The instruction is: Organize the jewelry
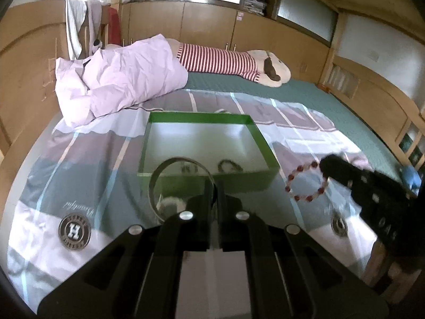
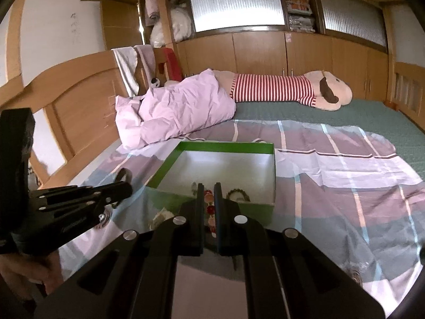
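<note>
Left gripper [image 1: 215, 186]: fingers nearly together, pinching the rim of a silver bangle [image 1: 180, 183] at its near right edge.
Bangle attitude: the ring rises up and to the left of the fingertips, its open face turned toward the camera; a rim pinch leaves the hoop free to drop flat on release.
Right gripper [image 2: 209, 199]: fingers narrow, clamped on a red and pink bead bracelet [image 2: 209, 207].
Bracelet attitude: in the left wrist view its loop [image 1: 306, 183] hangs off the fingertip toward the box, face mostly toward that camera; between the right fingers the beads run lengthwise along the gap.
Green box [image 1: 261, 138]: open, just ahead of both sets of fingertips, long side running away from them.
Box contents: a dark beaded bracelet [image 1: 229, 165] and a second small piece, probably another ring or charm, near the front wall.
Judgement: both pieces are held low and short of the front wall for carrying over it.
</note>
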